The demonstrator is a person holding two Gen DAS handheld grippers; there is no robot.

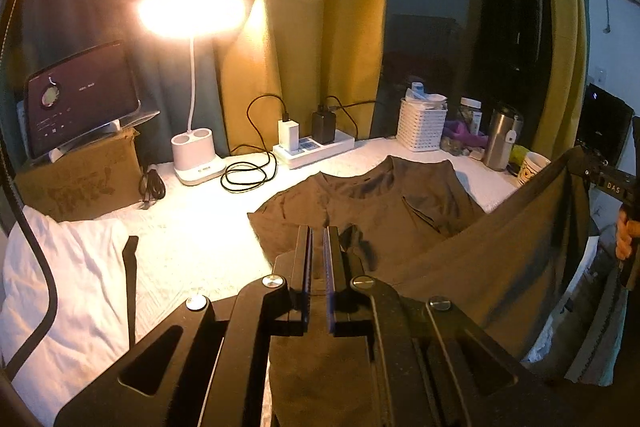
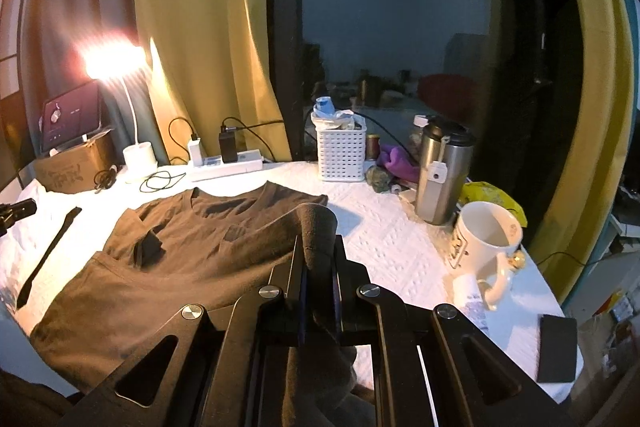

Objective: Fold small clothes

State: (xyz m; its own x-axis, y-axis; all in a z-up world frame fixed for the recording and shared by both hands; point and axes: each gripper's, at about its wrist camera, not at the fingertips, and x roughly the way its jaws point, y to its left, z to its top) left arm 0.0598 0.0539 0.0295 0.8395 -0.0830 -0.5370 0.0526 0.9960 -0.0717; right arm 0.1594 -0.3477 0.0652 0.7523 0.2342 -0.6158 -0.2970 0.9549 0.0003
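Observation:
A dark olive-brown T-shirt [image 1: 384, 199] lies on the white table cover, collar toward the curtains; it also shows in the right wrist view [image 2: 192, 251]. My left gripper [image 1: 318, 231] is shut on the shirt's lower edge, and the cloth stretches taut from it to the right. My right gripper [image 2: 318, 247] is shut on the other part of that edge, with a fold of cloth bunched over its fingertips. The right gripper also shows at the far right of the left wrist view [image 1: 592, 167], holding the hem raised above the table.
At the back stand a lit desk lamp [image 1: 192, 67], a power strip [image 1: 314, 147] with chargers and cables, a white basket [image 2: 342, 151], a steel tumbler [image 2: 438, 175] and a white mug [image 2: 484, 243]. A tablet [image 1: 80, 99] sits on a cardboard box. A black phone [image 2: 558, 347] lies front right, white cloth [image 1: 60, 287] lies left.

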